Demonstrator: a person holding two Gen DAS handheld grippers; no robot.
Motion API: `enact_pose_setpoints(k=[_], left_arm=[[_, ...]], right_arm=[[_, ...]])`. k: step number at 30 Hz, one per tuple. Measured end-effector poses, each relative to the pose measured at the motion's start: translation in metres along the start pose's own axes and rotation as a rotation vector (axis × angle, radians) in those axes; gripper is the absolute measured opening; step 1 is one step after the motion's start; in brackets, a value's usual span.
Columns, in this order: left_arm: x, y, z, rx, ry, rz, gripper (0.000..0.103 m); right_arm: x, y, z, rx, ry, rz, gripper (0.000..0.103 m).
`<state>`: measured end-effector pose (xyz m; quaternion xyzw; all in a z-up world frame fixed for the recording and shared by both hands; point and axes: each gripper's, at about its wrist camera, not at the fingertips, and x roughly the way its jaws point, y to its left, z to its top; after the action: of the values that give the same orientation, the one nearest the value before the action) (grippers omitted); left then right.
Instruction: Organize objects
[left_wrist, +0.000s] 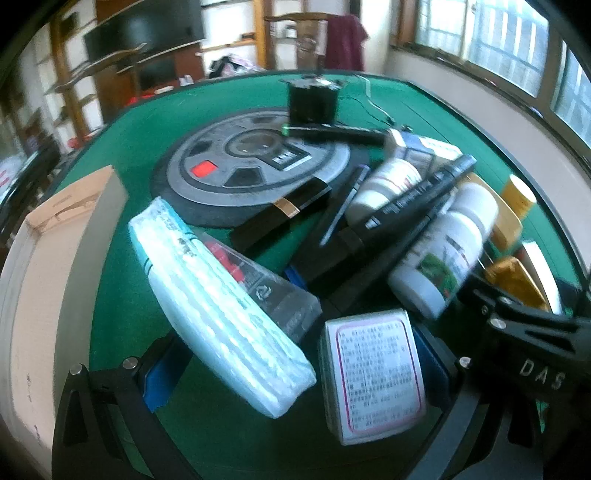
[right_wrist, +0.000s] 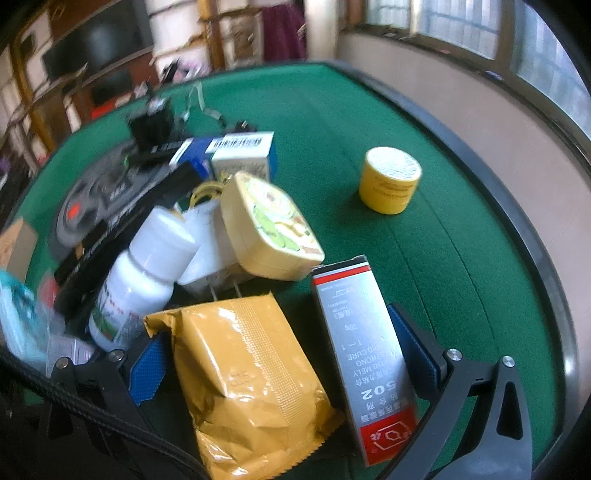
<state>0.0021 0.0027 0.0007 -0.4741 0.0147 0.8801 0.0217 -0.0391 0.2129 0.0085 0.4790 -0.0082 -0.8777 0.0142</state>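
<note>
A heap of small goods lies on the green felt table (left_wrist: 122, 147). In the left wrist view my left gripper (left_wrist: 295, 365) is open wide. A pale blue plastic pack (left_wrist: 221, 306) and a white box with a pink-bordered label (left_wrist: 373, 373) lie between its blue pads (left_wrist: 159, 376), and I cannot tell whether the pads touch them. In the right wrist view my right gripper (right_wrist: 280, 354) is open too. A yellow foil packet (right_wrist: 251, 380) and a silver-and-red glue box (right_wrist: 362, 354) lie between its fingers. The glue box hides part of the right pad (right_wrist: 417, 347).
White bottles (left_wrist: 443, 251), black remotes (left_wrist: 406, 199) and a cream tin (right_wrist: 269, 225) are piled mid-table. A yellow jar (right_wrist: 389, 181) stands alone to the right. A grey round panel (left_wrist: 255, 162), a black cube (left_wrist: 312, 99) and a cardboard box (left_wrist: 55, 258) are in the left wrist view.
</note>
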Motion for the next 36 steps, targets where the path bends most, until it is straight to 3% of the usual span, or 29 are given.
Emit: enact_pose_setpoints(k=[8,11,14,17,19,21,23,24,26,28,31,34,36], left_arm=[[-0.003,-0.001,-0.001,0.043,0.009,-0.029,0.101],[-0.01,0.009,-0.004,0.031,0.006,-0.082,0.101],[-0.041,0.025,-0.009,-0.033,-0.114,-0.129,0.101],[-0.089,0.041,-0.015,-0.079,-0.3,-0.105,0.101],[-0.121,0.052,-0.02,-0.108,-0.42,-0.1,0.101],[-0.133,0.06,-0.022,-0.105,-0.464,-0.05,0.101],[-0.126,0.063,-0.019,-0.098,-0.407,-0.021,0.101],[-0.119,0.064,-0.017,-0.094,-0.358,-0.025,0.101],[-0.111,0.068,-0.022,-0.099,-0.3,-0.027,0.101],[-0.109,0.066,-0.029,-0.094,-0.282,-0.053,0.101],[-0.102,0.055,-0.033,-0.07,-0.24,-0.088,0.101],[-0.095,0.036,-0.039,-0.022,-0.223,-0.133,0.101],[-0.096,0.02,-0.04,0.018,-0.205,-0.179,0.1]], right_arm=[[0.002,0.006,0.001,-0.057,0.027,-0.025,0.103],[0.001,0.005,0.002,-0.057,0.047,-0.024,0.103],[-0.01,-0.004,-0.001,-0.02,0.01,-0.01,0.103],[-0.035,-0.01,-0.003,-0.004,-0.083,0.006,0.103],[-0.064,-0.014,-0.005,-0.003,-0.213,-0.003,0.103],[-0.088,-0.015,-0.01,0.003,-0.355,-0.028,0.103],[-0.103,-0.016,-0.015,0.001,-0.472,-0.012,0.103],[-0.097,-0.017,-0.008,-0.013,-0.43,0.018,0.103],[-0.07,-0.021,0.008,0.001,-0.249,0.024,0.103],[-0.056,-0.03,0.008,0.048,-0.214,0.026,0.103],[-0.066,-0.041,-0.003,0.082,-0.292,-0.007,0.103],[-0.095,-0.043,-0.014,0.102,-0.485,-0.061,0.103],[-0.097,-0.043,-0.012,0.083,-0.478,-0.01,0.103]])
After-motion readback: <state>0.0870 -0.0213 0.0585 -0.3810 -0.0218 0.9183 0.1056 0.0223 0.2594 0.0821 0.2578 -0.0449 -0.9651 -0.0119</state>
